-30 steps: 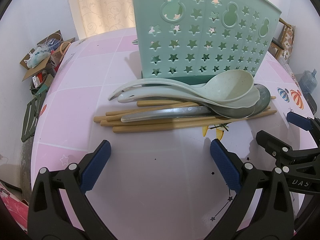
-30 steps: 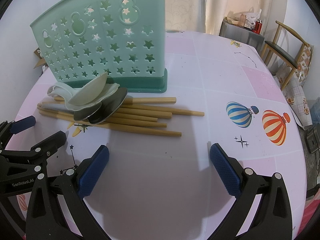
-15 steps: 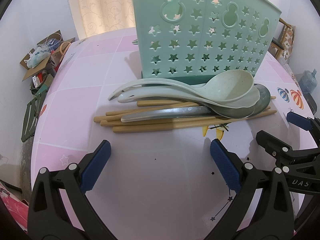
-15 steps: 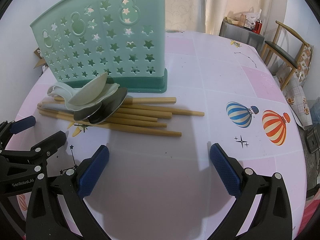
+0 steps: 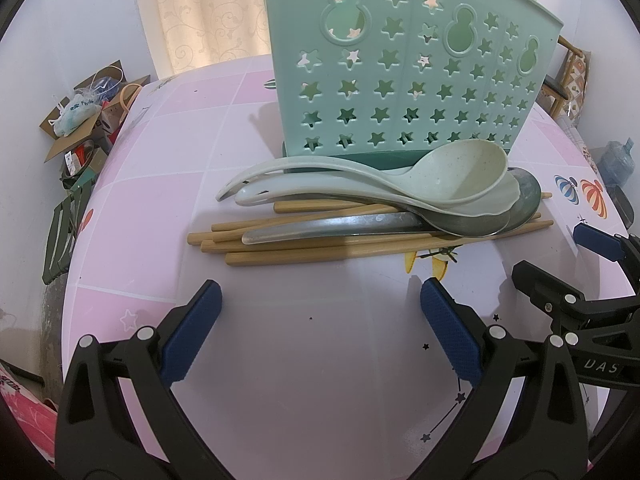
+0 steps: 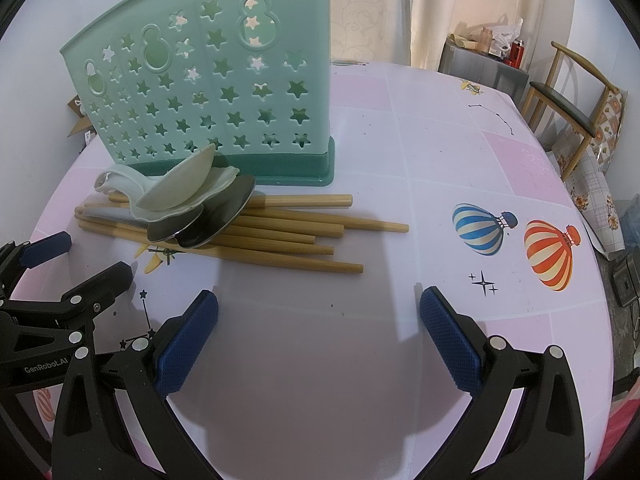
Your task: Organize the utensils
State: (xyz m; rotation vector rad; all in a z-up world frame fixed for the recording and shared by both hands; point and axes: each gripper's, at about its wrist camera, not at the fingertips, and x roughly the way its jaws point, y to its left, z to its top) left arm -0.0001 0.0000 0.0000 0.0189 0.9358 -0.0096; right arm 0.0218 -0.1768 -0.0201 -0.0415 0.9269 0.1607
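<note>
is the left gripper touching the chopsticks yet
Apart. In the left wrist view the left gripper sits open with a strip of bare tablecloth between its blue fingertips and the nearest of the chopsticks.

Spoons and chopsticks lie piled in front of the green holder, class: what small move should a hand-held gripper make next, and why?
Probably ease the left hand-held gripper forward to the top spoon's handle. Both hand-held grippers, the right too, are open and hold nothing. The pale spoons lie on the metal spoons and the chopsticks, so they come off first, before anything goes into the holder.
</note>
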